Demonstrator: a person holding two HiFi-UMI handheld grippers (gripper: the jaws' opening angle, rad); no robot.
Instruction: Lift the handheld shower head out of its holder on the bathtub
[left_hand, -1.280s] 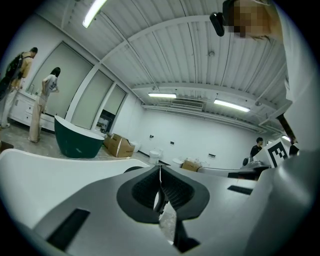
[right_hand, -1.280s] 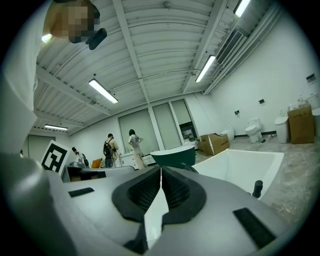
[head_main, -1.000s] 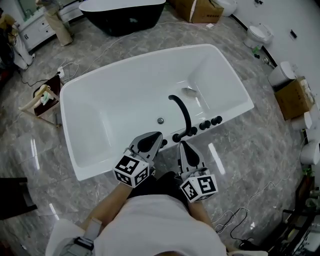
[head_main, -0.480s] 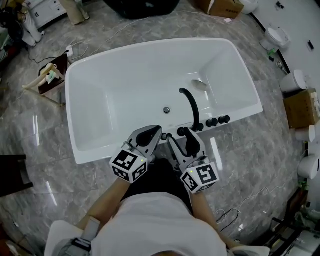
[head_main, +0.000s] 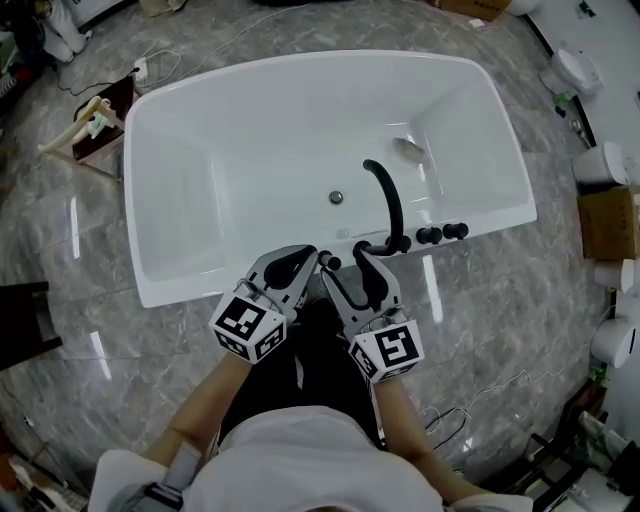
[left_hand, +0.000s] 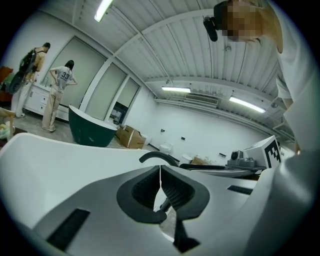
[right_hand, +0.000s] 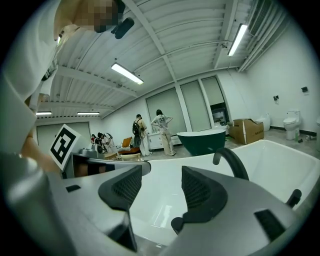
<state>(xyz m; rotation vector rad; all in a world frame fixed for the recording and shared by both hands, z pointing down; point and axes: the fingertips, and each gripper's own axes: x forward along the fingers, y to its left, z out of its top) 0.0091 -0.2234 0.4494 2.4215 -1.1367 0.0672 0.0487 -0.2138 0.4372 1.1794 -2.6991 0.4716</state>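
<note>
On the near rim of the white bathtub (head_main: 170, 285), a small black round fitting (head_main: 332, 263) shows; it may be the handheld shower head's top in its holder. It lies just left of the black arched spout (head_main: 386, 203). My right gripper (head_main: 346, 266) is open at the rim with the fitting low between its fingers, seen as a dark knob (right_hand: 178, 224), and the pads do not touch it. My left gripper (head_main: 309, 257) is shut and empty beside it, close to the fitting (left_hand: 163, 212).
Two black knobs (head_main: 441, 234) sit on the rim right of the spout (right_hand: 230, 159). The drain (head_main: 336, 197) is in the tub floor. A dark green tub (right_hand: 204, 139) and people stand far across the room. White toilets and a cardboard box (head_main: 606, 222) line the right side.
The right gripper's jaws went from shut to open. Both grippers came down closer to the tub rim, the right one swinging left toward the small black fitting.
</note>
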